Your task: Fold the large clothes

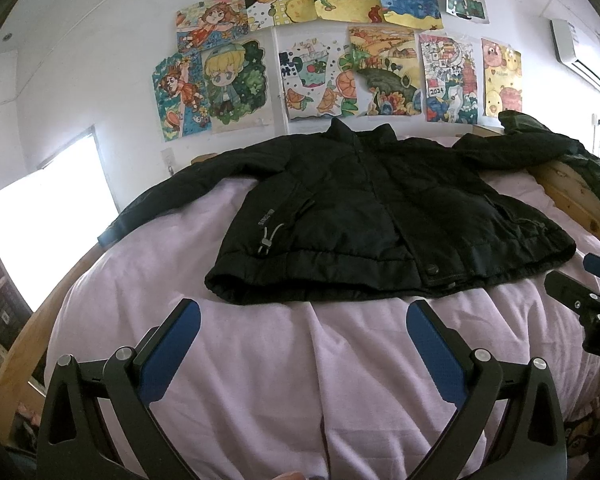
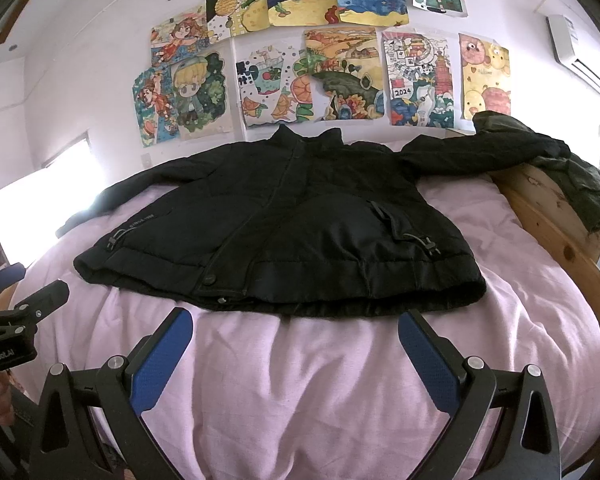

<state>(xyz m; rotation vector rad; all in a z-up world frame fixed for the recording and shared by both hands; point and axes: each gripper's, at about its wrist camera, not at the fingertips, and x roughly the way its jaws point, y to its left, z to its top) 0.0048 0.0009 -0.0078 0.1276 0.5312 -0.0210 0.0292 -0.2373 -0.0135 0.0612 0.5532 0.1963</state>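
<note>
A black padded jacket (image 1: 372,216) lies flat, front up, on a pink bed sheet (image 1: 300,360), collar toward the wall, sleeves spread to both sides. It also shows in the right wrist view (image 2: 284,224). My left gripper (image 1: 304,312) is open and empty, hovering just short of the jacket's hem. My right gripper (image 2: 296,320) is open and empty, also just short of the hem. Each gripper shows at the edge of the other's view, the right one (image 1: 580,292) and the left one (image 2: 28,308).
A wooden bed frame (image 2: 548,220) runs along the right side with a dark green garment (image 2: 580,184) draped over it. Children's drawings (image 1: 340,60) cover the white wall behind. A bright window (image 1: 48,216) is at left.
</note>
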